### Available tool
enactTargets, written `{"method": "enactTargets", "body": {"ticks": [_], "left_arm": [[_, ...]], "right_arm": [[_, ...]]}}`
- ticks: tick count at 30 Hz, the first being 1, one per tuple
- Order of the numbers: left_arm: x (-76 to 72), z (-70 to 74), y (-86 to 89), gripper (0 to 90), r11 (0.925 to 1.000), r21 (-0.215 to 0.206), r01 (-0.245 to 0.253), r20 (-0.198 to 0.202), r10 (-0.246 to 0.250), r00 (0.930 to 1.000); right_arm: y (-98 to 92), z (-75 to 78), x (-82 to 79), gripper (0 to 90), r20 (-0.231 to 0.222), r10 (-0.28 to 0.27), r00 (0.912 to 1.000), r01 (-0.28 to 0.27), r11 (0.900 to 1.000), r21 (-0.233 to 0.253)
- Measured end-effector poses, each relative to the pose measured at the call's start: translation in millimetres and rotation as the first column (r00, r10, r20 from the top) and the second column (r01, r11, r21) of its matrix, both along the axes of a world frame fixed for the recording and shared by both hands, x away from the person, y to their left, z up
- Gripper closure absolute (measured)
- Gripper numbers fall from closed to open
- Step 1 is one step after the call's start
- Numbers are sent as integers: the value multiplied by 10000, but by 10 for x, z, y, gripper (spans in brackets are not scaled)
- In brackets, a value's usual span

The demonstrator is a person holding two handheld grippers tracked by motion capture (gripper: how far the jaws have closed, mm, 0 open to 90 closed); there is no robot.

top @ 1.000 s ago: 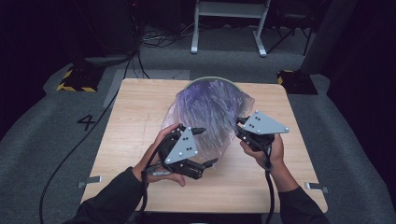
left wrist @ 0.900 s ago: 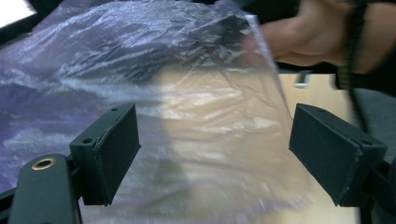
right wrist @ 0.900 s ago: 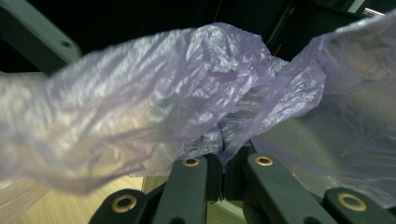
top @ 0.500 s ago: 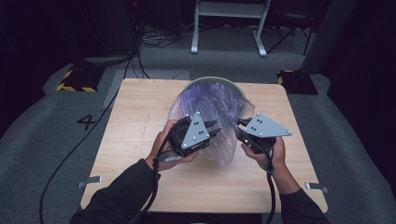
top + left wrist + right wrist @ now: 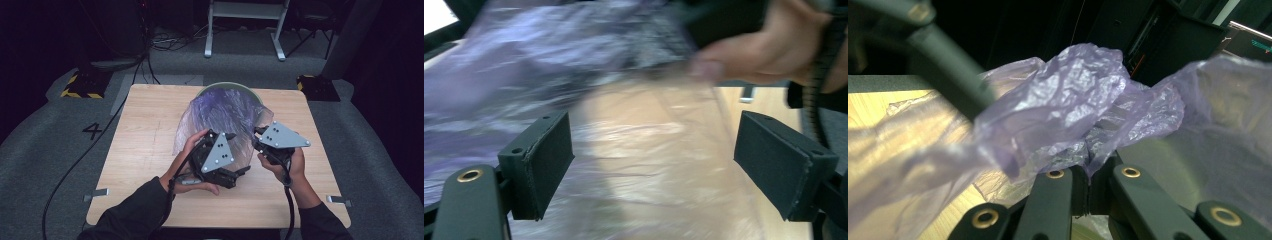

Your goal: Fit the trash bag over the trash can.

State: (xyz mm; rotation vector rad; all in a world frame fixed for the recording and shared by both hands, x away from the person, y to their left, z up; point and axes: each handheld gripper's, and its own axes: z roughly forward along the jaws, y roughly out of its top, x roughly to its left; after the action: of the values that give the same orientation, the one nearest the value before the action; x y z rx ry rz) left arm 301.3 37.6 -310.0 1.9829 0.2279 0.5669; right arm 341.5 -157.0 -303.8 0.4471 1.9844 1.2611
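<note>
- The purple plastic bag (image 5: 227, 117) drapes from the green bowl (image 5: 227, 86) at the table's (image 5: 150, 130) far edge toward me.
- My right gripper (image 5: 1087, 192) pinches its near right edge, jaws pressed together.
- My left gripper (image 5: 674, 165), jaws spread, faces the loose film just ahead.

Both forearms come in from the bottom, dark sleeves. Left gripper (image 5: 235, 150) sits tilted in the left hand (image 5: 187, 165), jaws spread wide apart. Right gripper (image 5: 258, 131) in the right hand (image 5: 292, 167), jaws pinched together on the purple plastic bag (image 5: 1068, 100).
</note>
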Motion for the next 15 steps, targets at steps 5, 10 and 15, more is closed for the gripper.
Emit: {"method": "enactTargets", "body": {"ticks": [5,10,15], "left_arm": [[35,-108,-155,157,9984,93,-552,-125,553,9984],[109,-144,-186,397,9819,222,-1880,392,1870,9816],[181,-106,-92,740,9741,75,-2261,637,2252,9722]], "right_arm": [[24,6,-23,898,-14,-161,9999,161,9999,-45],[28,17,-55,896,-8,-96,10000,96,9999,39],[43,13,-83,885,-15,59,10000,-59,10000,-34]]}}
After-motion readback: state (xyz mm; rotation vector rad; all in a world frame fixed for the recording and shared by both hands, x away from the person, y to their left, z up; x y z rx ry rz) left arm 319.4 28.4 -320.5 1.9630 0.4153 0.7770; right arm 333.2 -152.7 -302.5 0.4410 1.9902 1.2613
